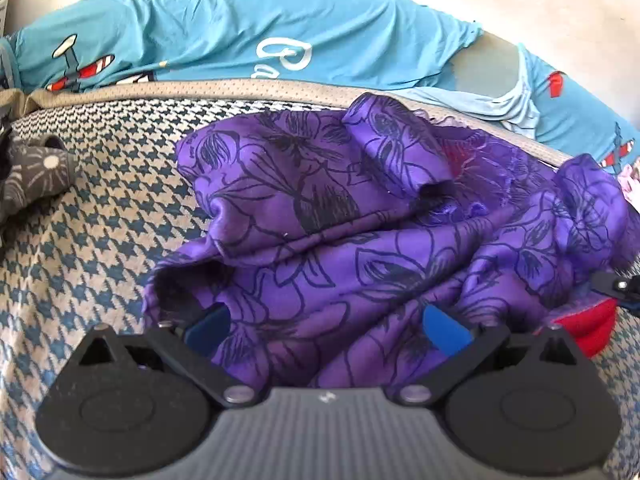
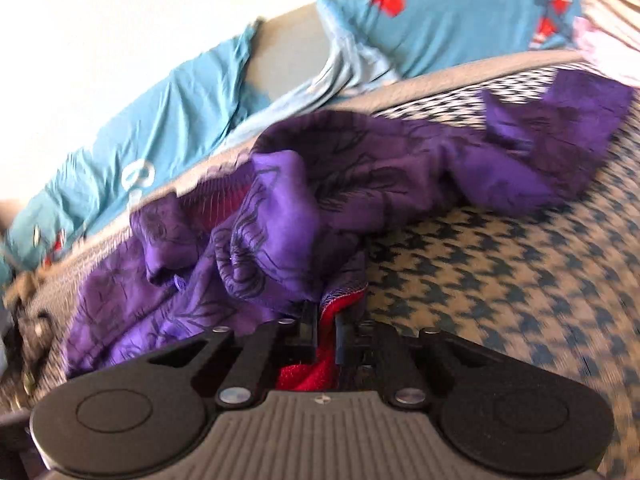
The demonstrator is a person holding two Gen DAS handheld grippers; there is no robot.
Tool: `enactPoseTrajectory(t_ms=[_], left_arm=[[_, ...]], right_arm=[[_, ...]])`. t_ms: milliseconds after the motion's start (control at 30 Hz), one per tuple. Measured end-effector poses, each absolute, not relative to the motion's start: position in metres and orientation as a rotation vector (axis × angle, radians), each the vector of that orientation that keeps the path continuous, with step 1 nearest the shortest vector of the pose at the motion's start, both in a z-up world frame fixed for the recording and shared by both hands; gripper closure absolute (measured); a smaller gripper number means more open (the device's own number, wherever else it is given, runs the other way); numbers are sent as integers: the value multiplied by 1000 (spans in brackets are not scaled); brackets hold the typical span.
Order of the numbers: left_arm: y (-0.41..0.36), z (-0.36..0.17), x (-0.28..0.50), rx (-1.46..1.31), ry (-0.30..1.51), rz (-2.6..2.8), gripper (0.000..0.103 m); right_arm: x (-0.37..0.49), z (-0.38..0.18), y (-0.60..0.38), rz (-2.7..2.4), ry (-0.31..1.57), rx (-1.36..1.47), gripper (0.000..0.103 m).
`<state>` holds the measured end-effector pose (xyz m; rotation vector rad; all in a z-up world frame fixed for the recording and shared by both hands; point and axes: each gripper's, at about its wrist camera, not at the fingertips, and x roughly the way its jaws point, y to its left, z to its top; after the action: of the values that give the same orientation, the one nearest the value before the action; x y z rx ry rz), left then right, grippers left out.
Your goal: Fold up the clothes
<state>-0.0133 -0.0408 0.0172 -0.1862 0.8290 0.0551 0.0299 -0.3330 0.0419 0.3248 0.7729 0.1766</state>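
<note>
The purple garment (image 1: pixel 360 216) lies crumpled on the houndstooth cover (image 1: pixel 100 216), bunched up against the cover's grey border strip (image 1: pixel 240 88). Beyond that strip runs the blue sheet (image 1: pixel 240 28) with its plane prints.

From the left wrist view, the left gripper (image 1: pixel 326 326) has its blue fingers (image 1: pixel 444 326) spread wide, the near edge of the garment lying between them and spilling over the left one. Nothing is pinched there. This view also catches a grey patterned cloth (image 1: pixel 36 178) out on the cover, well away from the garment, and a bit of red lining (image 1: pixel 588 322) at the garment's lower corner, just beside the tip of the right gripper (image 1: pixel 618 286) poking in at the edge.

The right wrist view tells what that tip is doing: the right gripper (image 2: pixel 324 330) has its black fingers (image 2: pixel 308 328) drawn close together, clamped on the garment's (image 2: pixel 360 168) red-lined hem (image 2: pixel 308 372), which bunches in the narrow slot between them. Only here can one see a sleeve (image 2: pixel 560 120) trailing away from the heap across the cover (image 2: pixel 500 280), towards the border strip (image 2: pixel 460 76). The picture is somewhat blurred. The sheet (image 2: pixel 160 120) shows behind, with a striped cloth (image 2: pixel 612 24) at its far end, too blurred to name further.
</note>
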Motion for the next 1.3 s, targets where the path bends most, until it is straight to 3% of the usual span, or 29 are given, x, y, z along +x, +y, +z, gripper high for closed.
enactPoseTrajectory(t_ms=[267, 600, 967, 1300], left_arm=[[-41, 27, -48, -161, 803, 2, 0], [-33, 30, -95, -165, 806, -7, 0], [-19, 23, -124, -176, 833, 29, 0], [-10, 17, -126, -205, 835, 57, 0]], right_arm=[[-54, 65, -352, 44, 603, 369, 95], [-141, 70, -373, -15, 547, 331, 95], [-168, 67, -366, 40, 604, 244, 94], [-181, 68, -398, -33, 571, 372, 89]])
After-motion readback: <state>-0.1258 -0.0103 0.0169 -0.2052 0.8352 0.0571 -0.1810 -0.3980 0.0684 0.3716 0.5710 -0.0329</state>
